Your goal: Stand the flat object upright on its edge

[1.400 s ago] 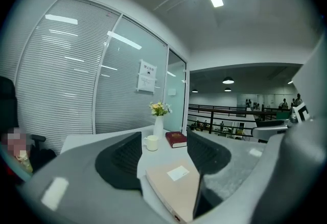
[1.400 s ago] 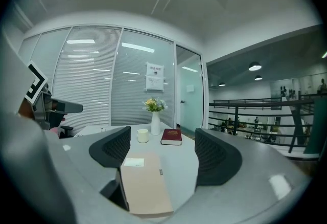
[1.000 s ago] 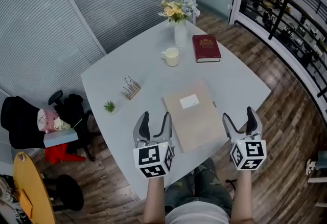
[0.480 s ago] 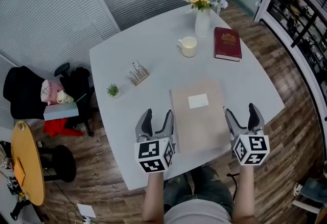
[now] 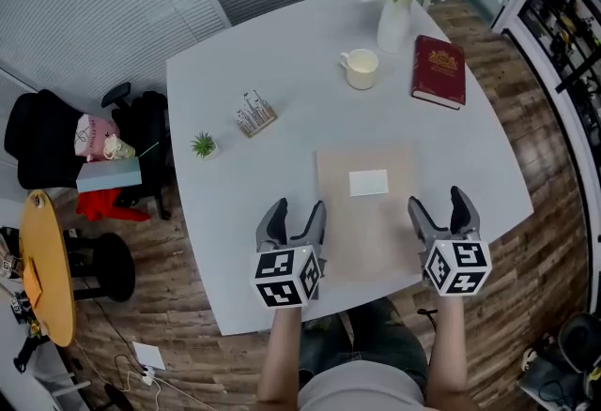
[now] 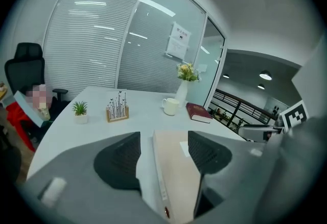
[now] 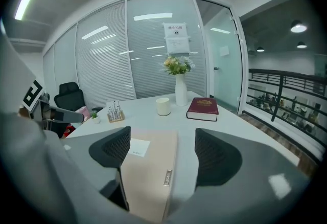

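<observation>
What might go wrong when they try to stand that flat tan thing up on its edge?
1. The tan folder lies close to the near edge of the table; if it skids while tipping, it might slide off.
2. The left gripper and right gripper are open, each straddling a side edge of the folder; an uneven pinch might let it twist or slip.
3. It looks thin, so once upright it may topple flat again.

Shows the right gripper [image 7: 161, 145], jaws wide apart, framing a beige folder [image 7: 147, 173] lying flat at the table's [image 7: 227, 121] near edge.
</observation>
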`<act>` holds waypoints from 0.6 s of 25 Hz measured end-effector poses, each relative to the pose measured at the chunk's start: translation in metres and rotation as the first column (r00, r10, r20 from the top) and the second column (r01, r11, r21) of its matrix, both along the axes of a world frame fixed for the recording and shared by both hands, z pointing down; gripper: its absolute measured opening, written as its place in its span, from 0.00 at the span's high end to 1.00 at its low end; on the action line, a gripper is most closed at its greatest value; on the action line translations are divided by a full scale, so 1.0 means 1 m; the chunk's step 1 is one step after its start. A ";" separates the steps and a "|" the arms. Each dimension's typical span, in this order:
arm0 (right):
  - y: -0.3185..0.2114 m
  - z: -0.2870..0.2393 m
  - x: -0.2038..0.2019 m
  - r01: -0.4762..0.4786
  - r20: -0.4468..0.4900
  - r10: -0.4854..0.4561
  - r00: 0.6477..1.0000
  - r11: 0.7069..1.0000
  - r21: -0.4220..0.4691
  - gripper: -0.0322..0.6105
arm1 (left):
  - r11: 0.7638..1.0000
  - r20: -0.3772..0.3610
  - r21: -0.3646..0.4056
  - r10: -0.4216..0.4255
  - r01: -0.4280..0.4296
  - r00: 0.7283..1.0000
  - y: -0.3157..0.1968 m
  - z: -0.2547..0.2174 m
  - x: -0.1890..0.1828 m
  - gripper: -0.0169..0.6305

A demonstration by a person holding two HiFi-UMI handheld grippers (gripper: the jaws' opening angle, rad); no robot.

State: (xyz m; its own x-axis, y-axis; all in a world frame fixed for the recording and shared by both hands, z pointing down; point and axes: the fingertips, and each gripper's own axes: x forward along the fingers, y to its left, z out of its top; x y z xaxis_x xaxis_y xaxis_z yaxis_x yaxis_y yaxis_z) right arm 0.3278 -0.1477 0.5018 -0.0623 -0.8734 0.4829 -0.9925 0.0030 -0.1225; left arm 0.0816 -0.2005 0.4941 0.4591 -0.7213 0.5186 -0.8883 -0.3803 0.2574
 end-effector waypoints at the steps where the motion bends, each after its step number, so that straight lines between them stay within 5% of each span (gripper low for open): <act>1: -0.002 0.005 0.000 0.007 0.005 -0.007 1.000 1.000 -0.010 0.32 | 1.000 -0.003 -0.013 -0.005 0.005 1.000 0.000 0.005 0.001 0.53; 15: -0.010 0.073 -0.011 0.096 0.091 -0.082 0.992 0.983 -0.159 0.32 | 0.981 0.013 -0.194 -0.003 0.005 1.000 0.005 0.072 0.013 0.52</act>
